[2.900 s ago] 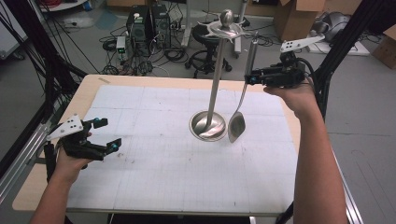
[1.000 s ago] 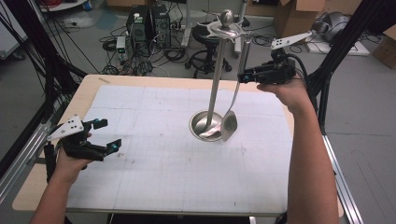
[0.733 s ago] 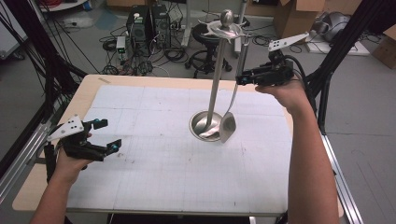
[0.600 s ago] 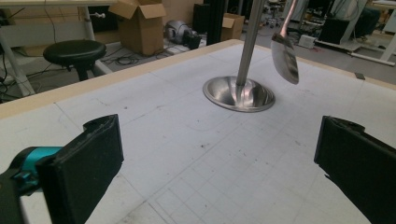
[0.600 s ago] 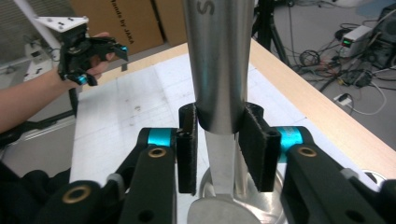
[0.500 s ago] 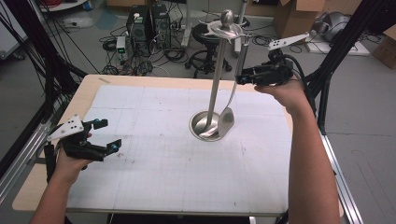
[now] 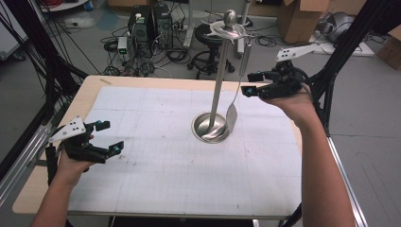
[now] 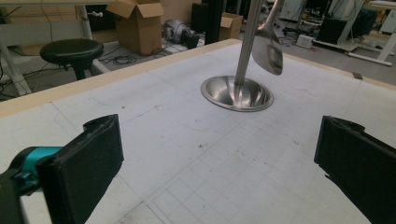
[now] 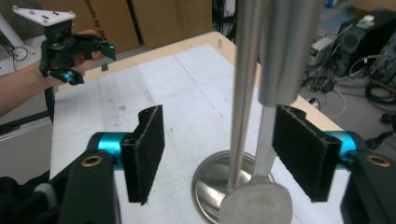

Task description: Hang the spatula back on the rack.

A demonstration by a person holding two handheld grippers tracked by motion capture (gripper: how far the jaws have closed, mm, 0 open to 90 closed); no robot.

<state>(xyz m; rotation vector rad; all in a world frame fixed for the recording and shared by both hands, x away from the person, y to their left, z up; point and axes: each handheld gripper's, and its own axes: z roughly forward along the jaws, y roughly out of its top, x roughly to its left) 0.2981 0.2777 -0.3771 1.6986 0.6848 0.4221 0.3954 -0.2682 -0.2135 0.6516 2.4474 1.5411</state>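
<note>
A steel stand (image 7: 218, 80) rises from a round dish base (image 7: 210, 128) in the middle of the white mat. A steel spatula-like utensil (image 7: 231, 117) hangs from the stand's top, its head just above the base. My right gripper (image 7: 247, 83) is level and just right of the utensil's handle; its jaws have just been opening and now stand open, with no pad touching the handle. In the right gripper view the pole (image 9: 245, 70) and handle (image 9: 289, 46) stand beyond my right gripper (image 9: 218, 149). My left gripper (image 7: 111, 137) hovers open at the mat's left, with nothing between its pads.
The mat (image 7: 161, 179) covers most of a wooden table (image 7: 33, 194). Black frame posts (image 7: 331, 80) stand at the right and left edges. Boxes, a stool (image 7: 208, 38) and computers sit on the floor behind the table. The left gripper view has the base (image 8: 237, 93) ahead.
The right gripper carried the utensil to the stand, opened its jaws and drew back to the right. The utensil now hangs free from the stand. The left gripper has not moved.
</note>
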